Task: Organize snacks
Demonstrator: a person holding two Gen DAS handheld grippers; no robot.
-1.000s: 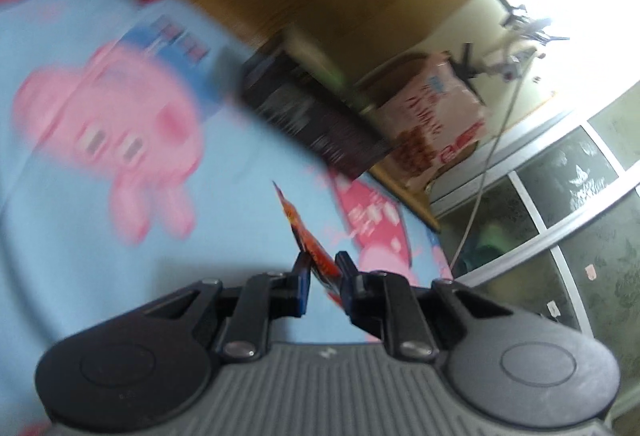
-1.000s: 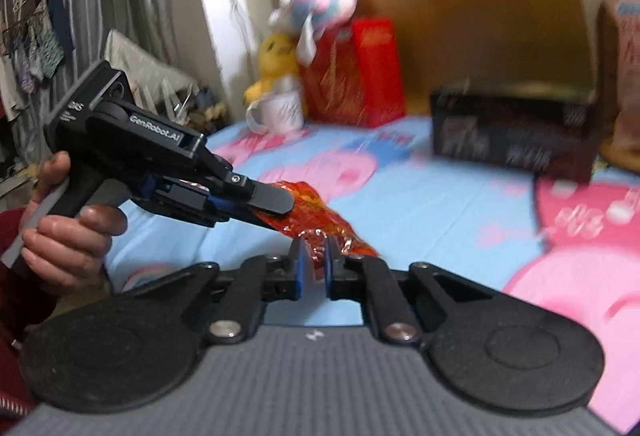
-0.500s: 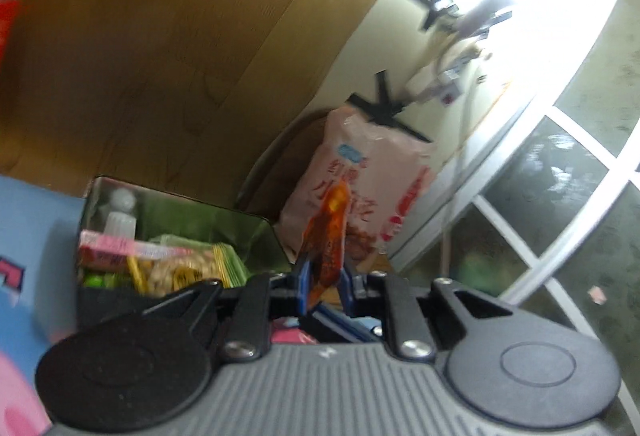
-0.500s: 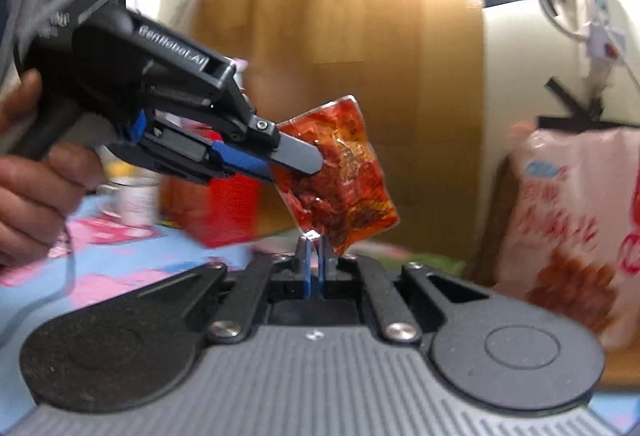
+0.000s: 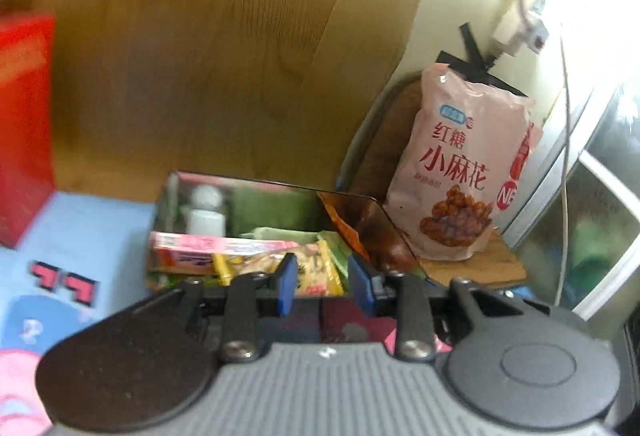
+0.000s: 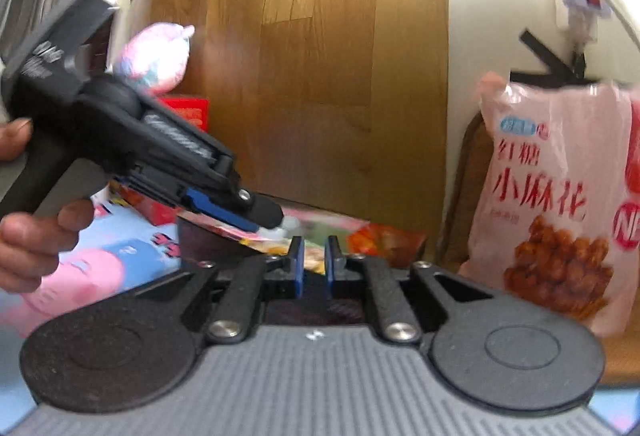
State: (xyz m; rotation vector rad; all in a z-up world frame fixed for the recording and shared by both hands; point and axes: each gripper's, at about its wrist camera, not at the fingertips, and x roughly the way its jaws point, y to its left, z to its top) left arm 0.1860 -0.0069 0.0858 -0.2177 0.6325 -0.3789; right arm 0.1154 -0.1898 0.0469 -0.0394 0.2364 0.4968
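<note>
A dark open box (image 5: 172, 191) stands on the blue sheet and holds several snack packs, among them a pink box (image 5: 188, 250) and yellow packets (image 5: 316, 270). The orange-red snack packet (image 5: 340, 224) lies at the box's right side, also seen in the right wrist view (image 6: 384, 240). My left gripper (image 5: 322, 286) is open and empty just in front of the box. In the right wrist view its fingers (image 6: 256, 213) hang over the box. My right gripper (image 6: 314, 268) is open and empty, close to the box.
A large pink snack bag (image 5: 464, 171) leans on a chair at the right, also in the right wrist view (image 6: 560, 195). A red box (image 5: 24, 131) stands at the left. A wooden board (image 5: 224, 47) is behind. A plush toy (image 6: 156, 51) sits at the back left.
The left gripper carried the orange-red packet over the box and opened; the packet now lies in the box. The right gripper has opened too.
</note>
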